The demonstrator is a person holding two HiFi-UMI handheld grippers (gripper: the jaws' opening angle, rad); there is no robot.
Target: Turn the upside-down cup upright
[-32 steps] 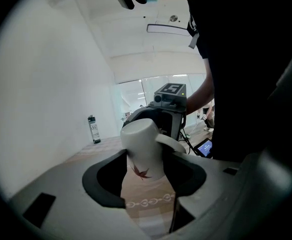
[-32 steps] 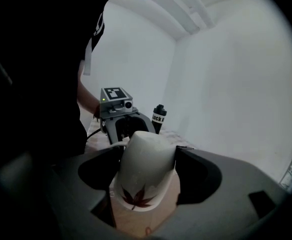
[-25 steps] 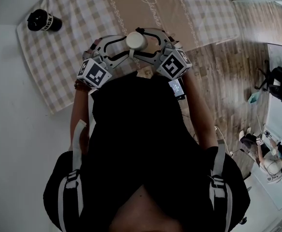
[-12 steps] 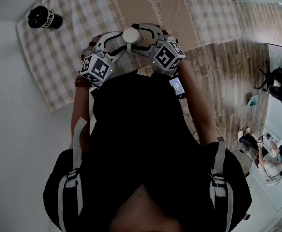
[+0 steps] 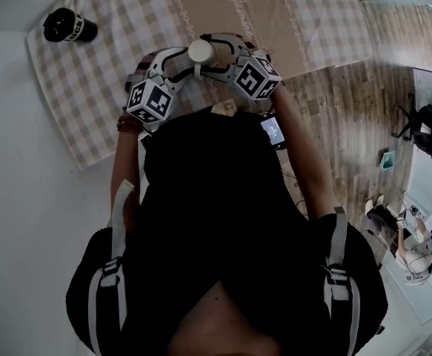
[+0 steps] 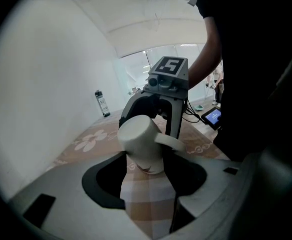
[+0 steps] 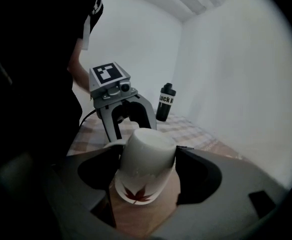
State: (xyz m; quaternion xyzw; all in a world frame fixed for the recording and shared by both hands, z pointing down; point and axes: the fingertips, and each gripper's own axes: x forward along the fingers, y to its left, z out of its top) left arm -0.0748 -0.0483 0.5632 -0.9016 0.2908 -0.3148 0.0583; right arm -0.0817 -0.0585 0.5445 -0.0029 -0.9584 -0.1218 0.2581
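Note:
A white cup (image 5: 201,50) with a red leaf print hangs base-up and slightly tilted over the checked cloth (image 5: 104,73). My left gripper (image 5: 188,56) and right gripper (image 5: 216,53) meet it from opposite sides. In the left gripper view the cup (image 6: 141,140) sits between the jaws of the left gripper (image 6: 146,176), with its handle out to the right. In the right gripper view the cup (image 7: 148,159) fills the gap of the right gripper (image 7: 143,184), and both jaws lie against its wall. Each gripper is shut on it.
A black bottle (image 5: 69,27) stands at the cloth's far left corner, away from the cup. A lit phone screen (image 5: 273,132) lies on the wood floor (image 5: 349,102) to the right. A white wall borders the cloth on the left.
Both grippers, with the cup between them, have sunk toward the cloth and shifted a little farther from my body. The two marker cubes have come closer together. The grip is unchanged.

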